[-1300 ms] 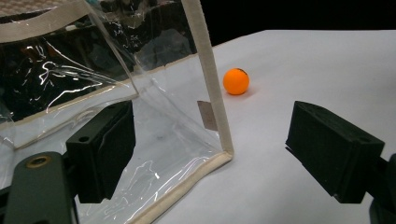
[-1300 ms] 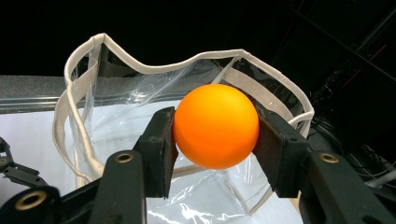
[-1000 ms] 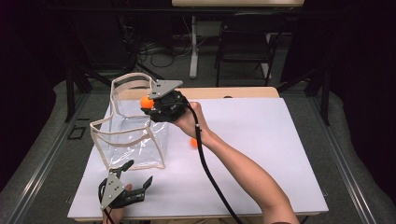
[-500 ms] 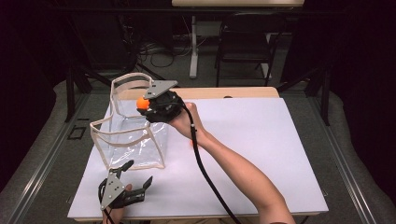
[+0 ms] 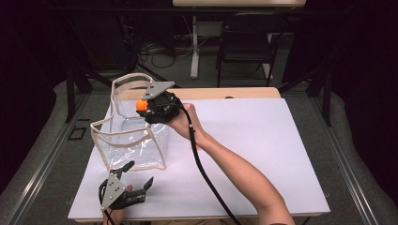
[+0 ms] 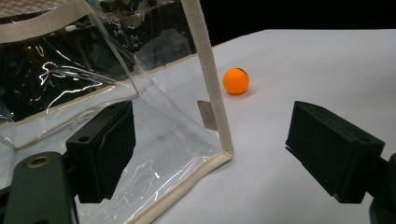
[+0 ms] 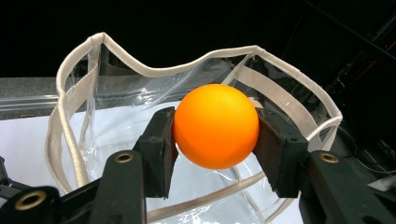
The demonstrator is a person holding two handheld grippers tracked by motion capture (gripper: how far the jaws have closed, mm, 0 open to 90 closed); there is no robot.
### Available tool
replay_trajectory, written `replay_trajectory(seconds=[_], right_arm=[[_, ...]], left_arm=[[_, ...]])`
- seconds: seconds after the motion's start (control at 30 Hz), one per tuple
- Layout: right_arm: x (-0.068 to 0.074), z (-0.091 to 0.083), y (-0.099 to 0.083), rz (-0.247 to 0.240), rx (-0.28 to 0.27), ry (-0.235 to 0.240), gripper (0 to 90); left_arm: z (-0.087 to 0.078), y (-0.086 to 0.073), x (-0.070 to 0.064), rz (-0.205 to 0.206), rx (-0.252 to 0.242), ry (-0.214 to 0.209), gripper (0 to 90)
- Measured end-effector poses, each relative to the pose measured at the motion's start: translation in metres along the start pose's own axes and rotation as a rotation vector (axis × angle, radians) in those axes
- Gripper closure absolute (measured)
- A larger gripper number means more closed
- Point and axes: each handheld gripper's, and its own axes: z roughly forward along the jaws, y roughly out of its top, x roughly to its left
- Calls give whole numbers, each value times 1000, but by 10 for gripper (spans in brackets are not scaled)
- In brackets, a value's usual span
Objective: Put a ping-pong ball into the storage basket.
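A clear plastic bag (image 5: 126, 140) with beige trim stands open on the left of the white table. My right gripper (image 5: 142, 105) hovers at the bag's right rim, shut on an orange ball (image 5: 141, 104). In the right gripper view the ball (image 7: 215, 126) sits between both pads, above the bag's open mouth (image 7: 74, 93). My left gripper (image 5: 139, 173) rests open near the table's front left edge. Its jaws stand wide apart facing the bag's near corner (image 6: 210, 93). A second orange ball (image 6: 236, 80) lies on the table beyond that corner.
White sheet (image 5: 263, 140) covers the table to the right of the arm. The right gripper's black cable (image 5: 202, 164) trails along the forearm toward the front edge. A black chair (image 5: 246, 42) and table legs stand on the floor behind the table.
My right gripper has carried the orange ball slightly left, closer over the bag's opening. The left gripper has stayed put.
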Motion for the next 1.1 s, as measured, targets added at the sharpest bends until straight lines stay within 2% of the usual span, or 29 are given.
replay_trajectory(seconds=[0.83,1.1], right_arm=[[6,11,1,7,70,34,498],[2,5,-2,58,47,56,336]], left_arm=[[0,0,0,1,-2,-1,155],[-1,0,0,-2,-3,3,155]])
